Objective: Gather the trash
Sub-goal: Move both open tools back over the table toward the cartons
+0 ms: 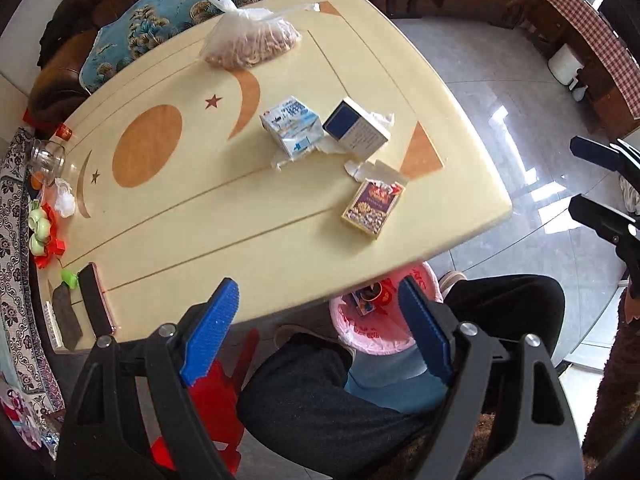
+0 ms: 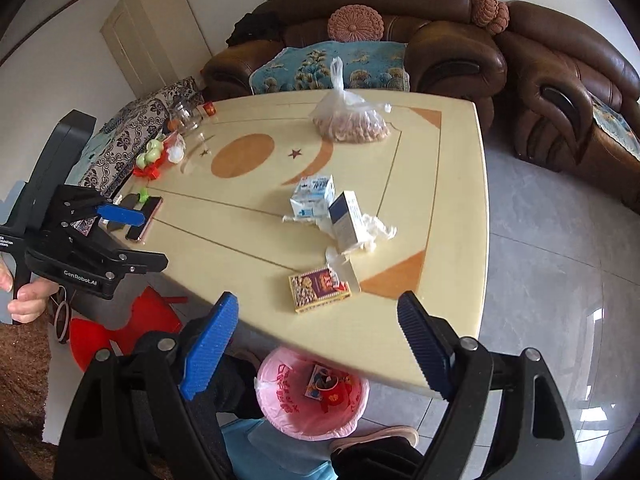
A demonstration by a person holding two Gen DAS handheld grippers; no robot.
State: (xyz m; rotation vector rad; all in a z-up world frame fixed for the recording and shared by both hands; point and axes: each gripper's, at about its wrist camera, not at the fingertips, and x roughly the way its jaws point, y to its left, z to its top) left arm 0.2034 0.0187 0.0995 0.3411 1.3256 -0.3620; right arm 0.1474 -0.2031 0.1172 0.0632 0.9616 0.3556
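Note:
On the cream table [image 1: 200, 220] lie a white-and-blue carton [image 1: 291, 126], a blue-and-white box [image 1: 356, 128] on crumpled tissue, and a purple-and-yellow box [image 1: 374, 208] near the front corner. The same carton [image 2: 312, 196], blue-and-white box [image 2: 346, 216] and purple box [image 2: 320, 288] show in the right wrist view. A pink-lined bin [image 1: 360, 340] stands under the table's edge with a printed packet inside; the bin [image 2: 280, 412] sits below my right gripper. My left gripper [image 1: 318, 286] hangs open and empty above the table's near edge. My right gripper [image 2: 317, 300] is open and empty too.
A clear bag of nuts [image 1: 252, 44] sits at the table's far side. A phone [image 1: 96, 300], a glass jar [image 1: 46, 158] and small ornaments line the left edge. Brown sofas [image 2: 452, 52] stand behind. A person's dark-trousered legs [image 1: 320, 392] and a red stool [image 2: 124, 320] are below.

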